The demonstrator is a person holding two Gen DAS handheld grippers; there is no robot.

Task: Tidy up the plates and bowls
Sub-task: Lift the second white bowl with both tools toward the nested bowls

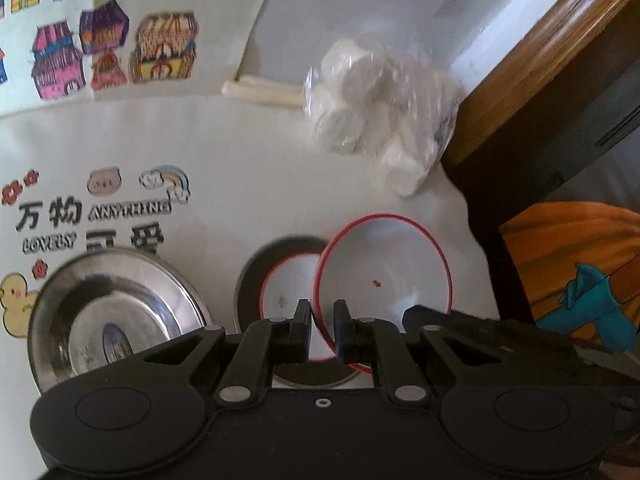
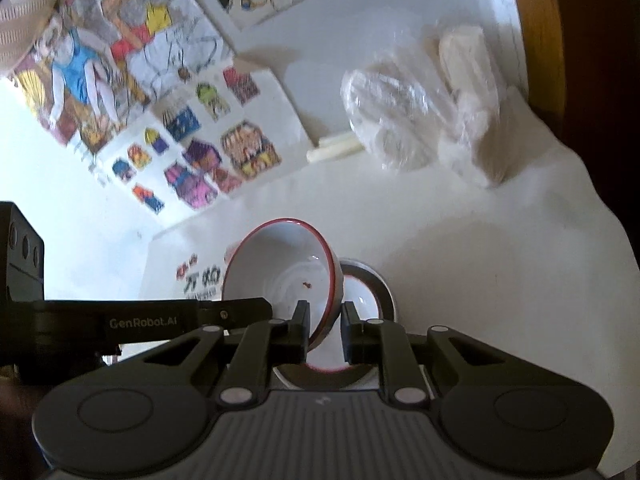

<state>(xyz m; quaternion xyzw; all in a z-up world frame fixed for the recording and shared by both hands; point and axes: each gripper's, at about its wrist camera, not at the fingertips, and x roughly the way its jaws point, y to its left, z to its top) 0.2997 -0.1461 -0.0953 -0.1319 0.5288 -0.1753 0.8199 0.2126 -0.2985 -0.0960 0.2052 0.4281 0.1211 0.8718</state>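
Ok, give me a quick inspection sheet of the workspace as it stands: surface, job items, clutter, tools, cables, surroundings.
Surface: white table cover with printed cartoons and lettering.
Job's things: red-rimmed white bowl, tilted, held by both tools above a second red-rimmed bowl sitting in a steel dish; steel plate alone to the left.
Clutter: clear bag of white round pieces; cream stick-like item; coloured drawings.
Grippers: left tool shut on the bowl's rim; right tool shut on the opposite rim.
Cables: nothing seen.
Surroundings: wooden edge on the right; orange and blue picture below it.
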